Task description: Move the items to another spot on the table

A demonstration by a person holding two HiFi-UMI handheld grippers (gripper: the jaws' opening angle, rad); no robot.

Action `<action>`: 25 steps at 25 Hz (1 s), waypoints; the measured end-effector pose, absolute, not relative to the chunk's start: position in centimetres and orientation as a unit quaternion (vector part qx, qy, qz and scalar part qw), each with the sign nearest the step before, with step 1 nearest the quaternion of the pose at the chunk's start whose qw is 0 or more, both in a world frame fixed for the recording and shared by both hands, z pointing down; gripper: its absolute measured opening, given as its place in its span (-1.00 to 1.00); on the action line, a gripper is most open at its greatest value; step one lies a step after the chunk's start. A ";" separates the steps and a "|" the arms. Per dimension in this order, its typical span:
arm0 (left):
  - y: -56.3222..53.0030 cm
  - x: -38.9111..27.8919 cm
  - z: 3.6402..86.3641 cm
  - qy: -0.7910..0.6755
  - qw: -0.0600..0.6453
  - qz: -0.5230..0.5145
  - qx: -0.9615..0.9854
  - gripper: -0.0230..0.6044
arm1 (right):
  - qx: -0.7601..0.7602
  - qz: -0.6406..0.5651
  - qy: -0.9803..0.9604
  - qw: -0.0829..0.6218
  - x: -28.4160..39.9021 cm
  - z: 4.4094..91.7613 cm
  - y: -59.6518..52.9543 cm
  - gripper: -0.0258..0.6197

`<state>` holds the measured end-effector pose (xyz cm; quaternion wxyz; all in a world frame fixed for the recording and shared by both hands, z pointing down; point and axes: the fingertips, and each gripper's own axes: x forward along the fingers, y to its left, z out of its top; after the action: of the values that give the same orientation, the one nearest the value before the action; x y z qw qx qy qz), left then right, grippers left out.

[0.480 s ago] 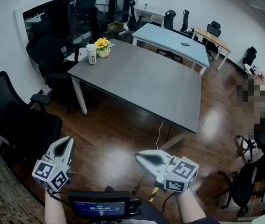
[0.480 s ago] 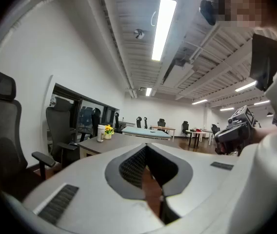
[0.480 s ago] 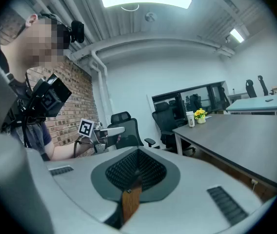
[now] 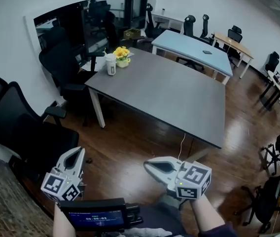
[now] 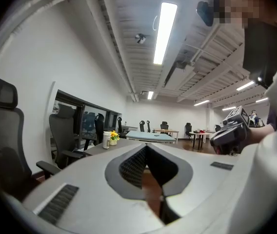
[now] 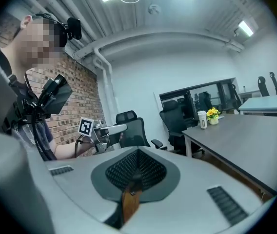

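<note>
Head view, Sam, left to right: what have we got?

Black office chairs (image 4: 17, 127) on the left, Jo, then the left claw (image 4: 77, 152) low and near, over the wooden floor. Its own view shows the jaws pressed together with nothing between them.

And the items?

On the far left corner of the grey tabletop (image 4: 169, 93). A white cup (image 4: 111, 63) with a lid stands upright, and a small flower pot (image 4: 122, 56) with yellow blooms sits just beside it on the right. Both are well apart from either claw.

The right claw (image 4: 147, 164)?

Near too, right of the left one, jaws closed and empty. Neither has reached the tabletop yet. A pale blue table (image 4: 194, 48) stands further off, beyond the grey one.

How would you take the cup?

I'd judge it light unless it's full, which I can't tell. The wall looks smooth, so possibly slippery. I'd clamp across the body below the lid and keep it upright.

And the pot?

Probably stiff and perhaps breakable, with soft stems above. I'd grip the pot's wall, never the flowers. With the two standing so close, I'd come in from the outer side of each.
</note>
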<state>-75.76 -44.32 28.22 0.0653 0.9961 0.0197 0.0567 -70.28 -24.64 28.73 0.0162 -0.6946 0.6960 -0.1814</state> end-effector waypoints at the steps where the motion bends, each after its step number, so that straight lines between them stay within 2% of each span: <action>1: -44.2 -75.4 28.3 0.019 0.068 0.058 0.996 -0.86 | -0.692 -0.181 0.699 0.017 -69.8 28.7 -24.9 -0.98; 8: -43.6 -68.9 29.9 0.004 0.086 0.082 0.993 -0.86 | -0.667 -0.174 0.724 0.025 -63.7 29.8 -25.4 -0.98; 14: -44.7 -60.6 28.5 -0.066 0.109 0.071 0.989 -0.86 | -0.645 -0.174 0.738 0.091 -54.2 31.0 -24.9 -0.98; 20: -44.8 -53.9 28.1 -0.110 0.078 0.105 0.985 -0.86 | -0.628 -0.177 0.749 0.119 -46.6 30.8 -25.2 -0.98; 25: -44.9 -49.7 28.5 -0.112 0.071 0.115 0.985 -0.86 | -0.624 -0.183 0.750 0.122 -43.4 30.9 -25.2 -0.98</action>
<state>-49.69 -44.94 28.46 0.0712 0.9845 -0.1117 0.1146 -43.40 -25.19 30.93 0.1218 -0.6242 0.7498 -0.1825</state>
